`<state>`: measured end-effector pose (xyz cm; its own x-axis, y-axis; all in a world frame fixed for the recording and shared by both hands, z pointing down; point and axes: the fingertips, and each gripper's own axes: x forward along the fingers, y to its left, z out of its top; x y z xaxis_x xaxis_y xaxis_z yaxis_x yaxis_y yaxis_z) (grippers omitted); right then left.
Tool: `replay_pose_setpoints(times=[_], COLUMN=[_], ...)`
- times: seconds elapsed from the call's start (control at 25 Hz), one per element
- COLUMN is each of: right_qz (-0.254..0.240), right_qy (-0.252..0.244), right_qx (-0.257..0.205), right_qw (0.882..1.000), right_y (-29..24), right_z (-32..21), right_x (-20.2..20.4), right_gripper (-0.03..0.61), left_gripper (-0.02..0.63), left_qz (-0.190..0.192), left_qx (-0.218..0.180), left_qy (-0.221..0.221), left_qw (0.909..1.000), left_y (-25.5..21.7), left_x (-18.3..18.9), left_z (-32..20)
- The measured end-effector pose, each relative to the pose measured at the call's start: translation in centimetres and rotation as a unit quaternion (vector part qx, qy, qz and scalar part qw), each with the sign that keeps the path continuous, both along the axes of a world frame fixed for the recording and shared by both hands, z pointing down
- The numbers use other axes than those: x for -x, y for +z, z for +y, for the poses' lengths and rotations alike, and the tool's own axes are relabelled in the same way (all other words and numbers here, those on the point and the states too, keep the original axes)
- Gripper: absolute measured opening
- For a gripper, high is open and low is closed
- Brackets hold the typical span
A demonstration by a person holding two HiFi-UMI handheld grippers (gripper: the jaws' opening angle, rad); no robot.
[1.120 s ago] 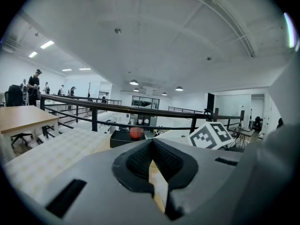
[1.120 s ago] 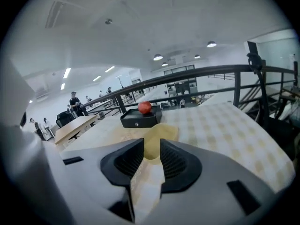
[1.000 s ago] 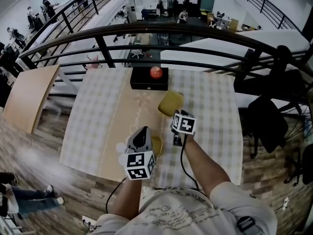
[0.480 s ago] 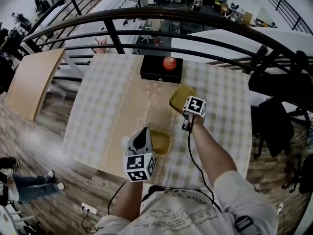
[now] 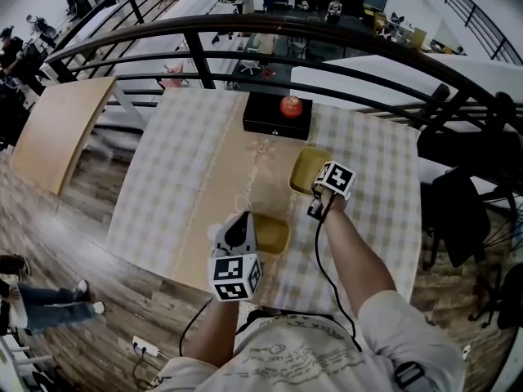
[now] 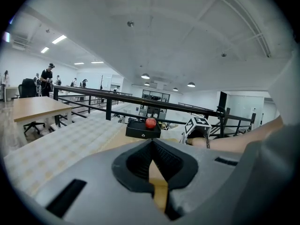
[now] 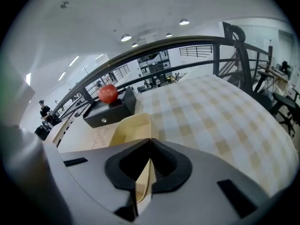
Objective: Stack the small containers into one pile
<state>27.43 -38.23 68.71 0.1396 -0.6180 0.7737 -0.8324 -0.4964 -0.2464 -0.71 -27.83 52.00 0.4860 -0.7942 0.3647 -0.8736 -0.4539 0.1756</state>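
Note:
Two shallow yellow containers lie on the checked table point(image 5: 163, 194). The far container point(image 5: 305, 167) point(image 7: 131, 128) sits right of the table's middle. My right gripper point(image 5: 320, 188) point(image 7: 150, 146) is at its near right rim, and its jaws are closing with that thin wall between the pads. The near container point(image 5: 271, 233) lies by the front edge. My left gripper point(image 5: 248, 223) point(image 6: 151, 165) is shut on its rim, which shows as a yellow strip point(image 6: 159, 186) between the pads. The two containers lie apart.
A black box point(image 5: 274, 119) with a red apple point(image 5: 291, 105) on top stands at the table's far edge. A dark railing point(image 5: 245, 35) runs behind it. A wooden table point(image 5: 53, 133) stands to the left. Black chairs point(image 5: 458, 211) are on the right.
My right gripper has moved away from me to the far container and its jaws have come together on its rim. The left gripper has stayed at the near container.

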Motion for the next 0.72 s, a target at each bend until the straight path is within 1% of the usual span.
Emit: replay_pose_setpoints(times=[0.2, 0.36, 0.44, 0.6, 0.72], right_qz=[0.014, -0.003, -0.009, -0.008, -0.028], right_qy=[-0.045, -0.065, -0.088, -0.158, -0.213], right_qx=[-0.033, -0.058, -0.071, -0.099, -0.118], right_qw=[0.998, 0.996, 0.994, 0.982, 0.969], right_y=[-2.5, -4.4, -5.6, -8.2, -9.2], right_z=[0.3, 1.3, 1.9, 2.8, 2.7], right_x=[1.4, 2.5, 3.5, 5.7, 8.5], right_gripper=[0.009, 0.009, 0.009, 0.009, 0.009], left_gripper=[0.005, 0.005, 0.005, 0.005, 0.005], left_qz=[-0.004, -0.003, -0.001, 0.000, 0.001], left_qx=[0.001, -0.007, -0.013, -0.024, -0.029], left_qy=[-0.005, -0.009, -0.014, -0.023, -0.036], left_qw=[1.0000, 0.9999, 0.9998, 0.9994, 0.9989], left_y=[0.1, -0.6, -1.3, -2.4, -2.3], left_x=[1.3, 2.3, 2.8, 3.8, 5.5], left_z=[0.9, 2.1, 2.9, 4.7, 5.3])
